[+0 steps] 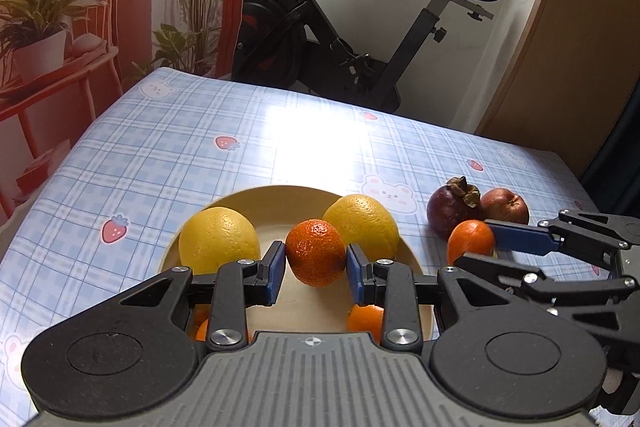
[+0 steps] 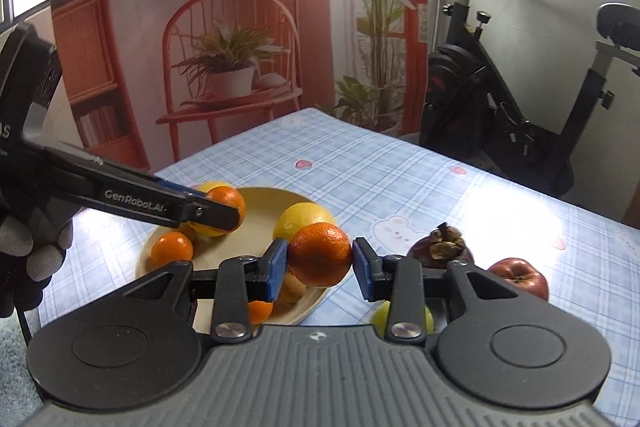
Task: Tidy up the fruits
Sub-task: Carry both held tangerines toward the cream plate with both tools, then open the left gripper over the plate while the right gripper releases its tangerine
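Note:
My left gripper (image 1: 316,261) is shut on a small orange mandarin (image 1: 315,251), held over the beige plate (image 1: 408,247). The plate holds two yellow lemons (image 1: 218,241) and smaller oranges (image 1: 366,319). My right gripper (image 2: 320,259) is shut on another mandarin (image 2: 320,254), held just right of the plate (image 2: 224,255). In the left wrist view the right gripper (image 1: 480,247) comes in from the right with its mandarin (image 1: 470,239). In the right wrist view the left gripper (image 2: 224,211) holds its mandarin (image 2: 228,199) above the plate.
A dark purple mangosteen (image 1: 454,207) and a red apple (image 1: 505,206) lie on the blue checked tablecloth (image 1: 280,131) right of the plate. A green fruit (image 2: 380,315) shows under the right gripper. An exercise bike (image 1: 340,27) stands behind the table.

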Tool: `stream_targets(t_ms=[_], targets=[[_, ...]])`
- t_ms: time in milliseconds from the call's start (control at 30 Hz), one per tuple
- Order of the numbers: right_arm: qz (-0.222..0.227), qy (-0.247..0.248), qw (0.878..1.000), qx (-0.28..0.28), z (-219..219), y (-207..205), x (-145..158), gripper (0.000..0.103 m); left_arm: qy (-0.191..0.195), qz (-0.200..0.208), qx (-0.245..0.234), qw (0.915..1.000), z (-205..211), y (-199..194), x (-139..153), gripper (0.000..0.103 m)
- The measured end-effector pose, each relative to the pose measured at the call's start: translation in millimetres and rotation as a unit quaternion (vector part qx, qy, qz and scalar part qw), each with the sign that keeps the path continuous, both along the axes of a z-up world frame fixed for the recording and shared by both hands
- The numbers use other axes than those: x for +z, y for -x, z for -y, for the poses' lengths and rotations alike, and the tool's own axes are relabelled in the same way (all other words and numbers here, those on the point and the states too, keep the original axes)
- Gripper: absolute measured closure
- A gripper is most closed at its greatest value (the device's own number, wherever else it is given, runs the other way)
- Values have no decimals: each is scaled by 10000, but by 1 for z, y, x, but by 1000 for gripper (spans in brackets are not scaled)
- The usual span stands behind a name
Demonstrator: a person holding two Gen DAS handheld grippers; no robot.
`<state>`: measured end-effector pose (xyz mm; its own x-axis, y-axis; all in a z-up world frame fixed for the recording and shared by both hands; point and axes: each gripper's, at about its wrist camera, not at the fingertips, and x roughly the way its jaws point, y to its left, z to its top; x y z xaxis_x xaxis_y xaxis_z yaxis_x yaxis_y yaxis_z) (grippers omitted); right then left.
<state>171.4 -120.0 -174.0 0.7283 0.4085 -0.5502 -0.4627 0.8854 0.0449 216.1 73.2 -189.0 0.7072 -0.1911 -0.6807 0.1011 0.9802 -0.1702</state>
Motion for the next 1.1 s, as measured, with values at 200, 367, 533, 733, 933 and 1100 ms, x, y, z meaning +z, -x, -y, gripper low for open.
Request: stream_targets(t_ms=[200,367,533,733,933,1100], targets=[[-299,350,9988,179,-16,-11,-25,65,-151,-178,-75,9997,2,-12,-13,68],[-317,455,9981,274,-22,-20,-31,65,-104,-268,1,9996,-1,-18,-18,68],[-370,526,9975,306,-26,-30,-35,65,-192,-291,78,9994,1,-24,-20,68],[-432,600,9966,354,-34,-39,-39,65,-255,-314,104,9991,0,-25,-18,68],[-477,544,9969,297,-36,-41,-41,64,-269,-215,125,9993,-2,-23,-14,63],[-361,429,9980,275,-32,-36,-34,64,-222,-56,166,9996,-4,-20,-4,62]])
